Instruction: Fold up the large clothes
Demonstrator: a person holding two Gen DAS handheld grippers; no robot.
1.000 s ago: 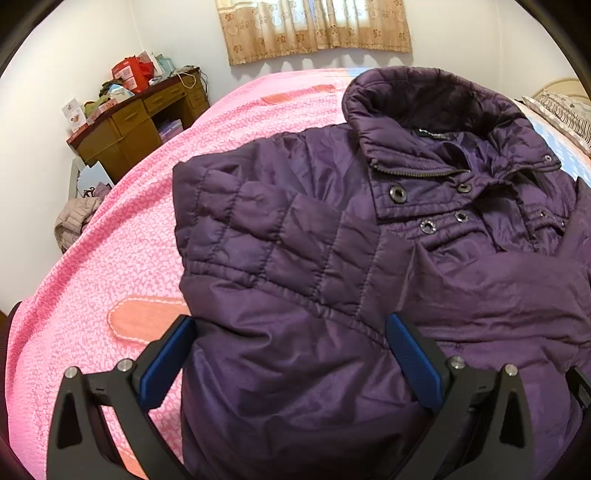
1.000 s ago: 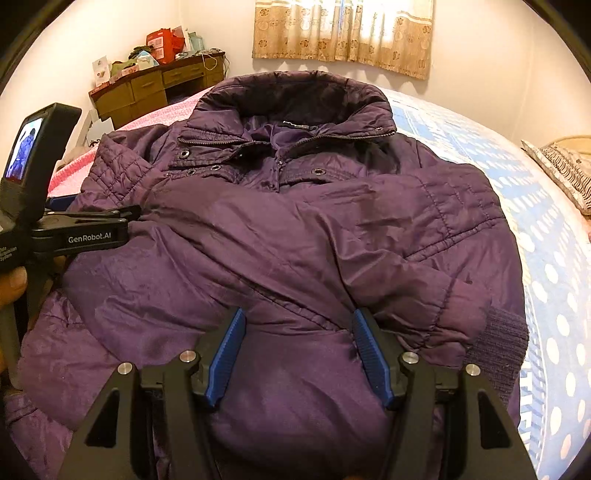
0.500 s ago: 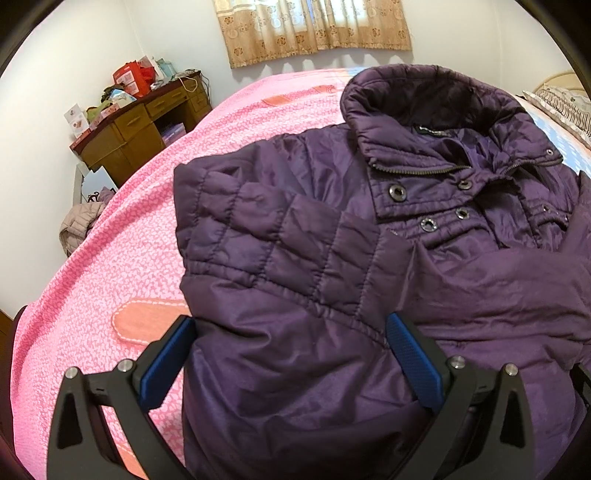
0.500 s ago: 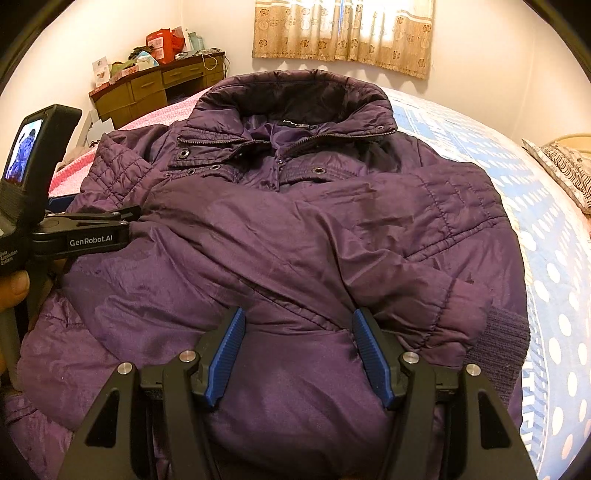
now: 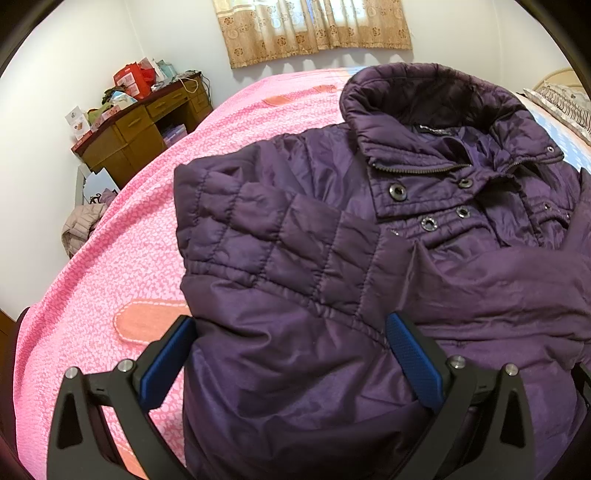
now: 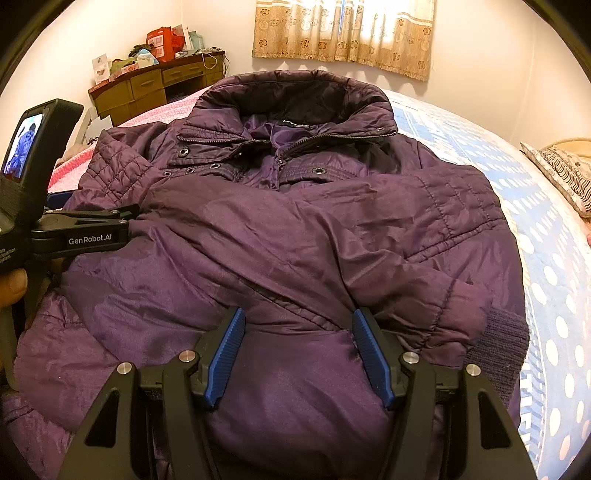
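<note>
Bedroom. Cluttered desk far left by wall, pink blanket, curtain behind, blue dotted sheet right. One purple jacket flat on bed, two sleeves folded across. Left gripper wide, right gripper half-open; neither pinching fabric.

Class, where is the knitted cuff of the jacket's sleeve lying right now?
In the right wrist view, the knitted cuff lies at the lower right, at the purple jacket's edge beside the blue dotted bedspread, right of the right tongs.
</note>
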